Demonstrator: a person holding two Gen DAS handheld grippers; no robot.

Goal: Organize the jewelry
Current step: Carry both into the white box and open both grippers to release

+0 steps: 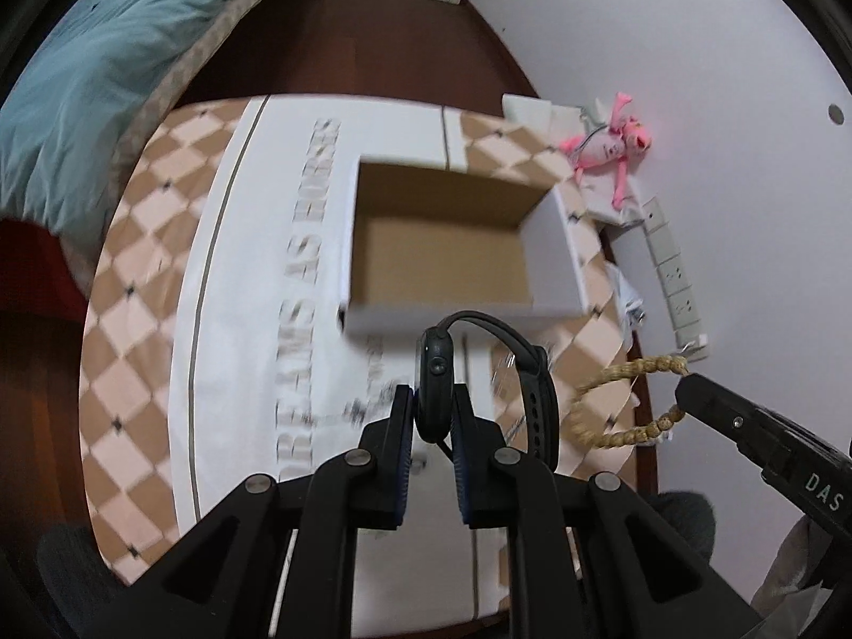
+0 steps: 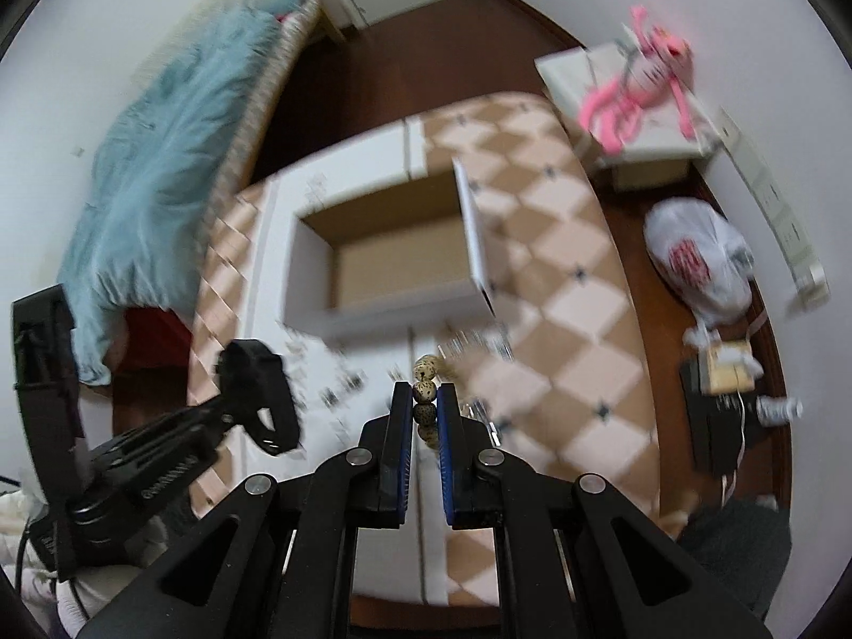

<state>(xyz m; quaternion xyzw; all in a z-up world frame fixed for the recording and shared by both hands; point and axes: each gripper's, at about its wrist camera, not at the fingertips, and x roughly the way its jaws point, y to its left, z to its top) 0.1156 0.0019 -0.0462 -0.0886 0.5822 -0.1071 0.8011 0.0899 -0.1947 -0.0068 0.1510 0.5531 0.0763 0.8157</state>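
Observation:
My left gripper (image 1: 432, 404) is shut on a black smartwatch (image 1: 436, 373), its strap (image 1: 538, 404) looping to the right. It hangs just in front of an open, empty cardboard box (image 1: 447, 245) on the checkered tablecloth (image 1: 133, 319). My right gripper (image 2: 425, 404) is shut on a tan beaded bracelet (image 2: 426, 388); the bracelet also shows in the left wrist view (image 1: 612, 410), as does the right gripper (image 1: 687, 388). In the right wrist view the box (image 2: 394, 261) lies ahead and the left gripper with the watch (image 2: 261, 399) is at lower left.
A bed with a teal blanket (image 1: 96, 69) is on the left. A pink plush toy (image 1: 617, 144) lies on a white stand (image 2: 639, 133) by the wall. A white plastic bag (image 2: 697, 261) and small boxes (image 2: 724, 373) sit on the floor at right.

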